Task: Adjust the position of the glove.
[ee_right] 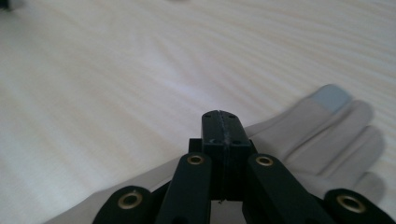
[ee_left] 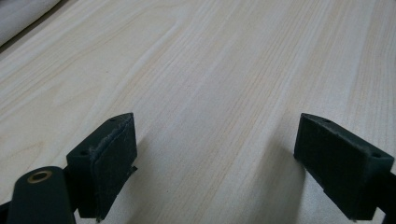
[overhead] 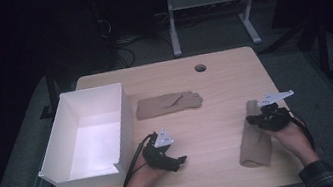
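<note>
Dim room; grey floor (overhead: 297,67); white desk frame (overhead: 212,10) behind.

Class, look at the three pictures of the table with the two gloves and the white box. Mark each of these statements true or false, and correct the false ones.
1. The white box has a glove inside it. False: the box is empty, and both gloves lie on the table.
2. The left gripper has its jaws spread wide over bare wood. True.
3. The right gripper has its jaws wide open. False: they are closed together, above the near glove.
4. The far glove lies flat, right of the box. True.
5. The near glove has a pale blue fingertip. True, seen in the right gripper view.
</note>
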A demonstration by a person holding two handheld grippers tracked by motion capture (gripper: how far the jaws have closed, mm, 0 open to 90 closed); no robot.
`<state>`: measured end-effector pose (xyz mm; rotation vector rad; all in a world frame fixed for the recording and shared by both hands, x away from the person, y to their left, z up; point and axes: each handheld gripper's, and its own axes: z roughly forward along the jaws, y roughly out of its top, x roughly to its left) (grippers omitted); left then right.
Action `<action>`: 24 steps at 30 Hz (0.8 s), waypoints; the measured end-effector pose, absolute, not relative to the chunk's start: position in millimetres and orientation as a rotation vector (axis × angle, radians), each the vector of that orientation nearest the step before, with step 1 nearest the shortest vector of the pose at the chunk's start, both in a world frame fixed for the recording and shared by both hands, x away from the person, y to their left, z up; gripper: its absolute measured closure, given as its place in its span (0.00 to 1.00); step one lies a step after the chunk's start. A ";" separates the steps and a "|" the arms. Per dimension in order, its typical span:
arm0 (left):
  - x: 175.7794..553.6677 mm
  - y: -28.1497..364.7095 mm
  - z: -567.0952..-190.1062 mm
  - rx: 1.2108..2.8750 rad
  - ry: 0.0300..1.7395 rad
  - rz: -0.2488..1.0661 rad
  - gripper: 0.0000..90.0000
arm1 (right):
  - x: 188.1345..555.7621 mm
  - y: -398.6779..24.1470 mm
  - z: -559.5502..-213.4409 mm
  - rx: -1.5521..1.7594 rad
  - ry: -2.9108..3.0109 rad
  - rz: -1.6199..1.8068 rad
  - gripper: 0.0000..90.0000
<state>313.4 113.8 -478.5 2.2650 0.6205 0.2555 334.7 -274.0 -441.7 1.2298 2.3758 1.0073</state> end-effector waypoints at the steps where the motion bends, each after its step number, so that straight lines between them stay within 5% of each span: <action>1: 313.4 113.8 -478.5 2.265 0.621 0.255 0.14 | 337.8 -275.4 -441.8 1.253 2.362 1.005 1.00; 24: 313.1 113.9 -478.2 2.267 0.623 0.253 0.14 | 346.1 -254.1 -463.0 1.193 2.491 0.948 1.00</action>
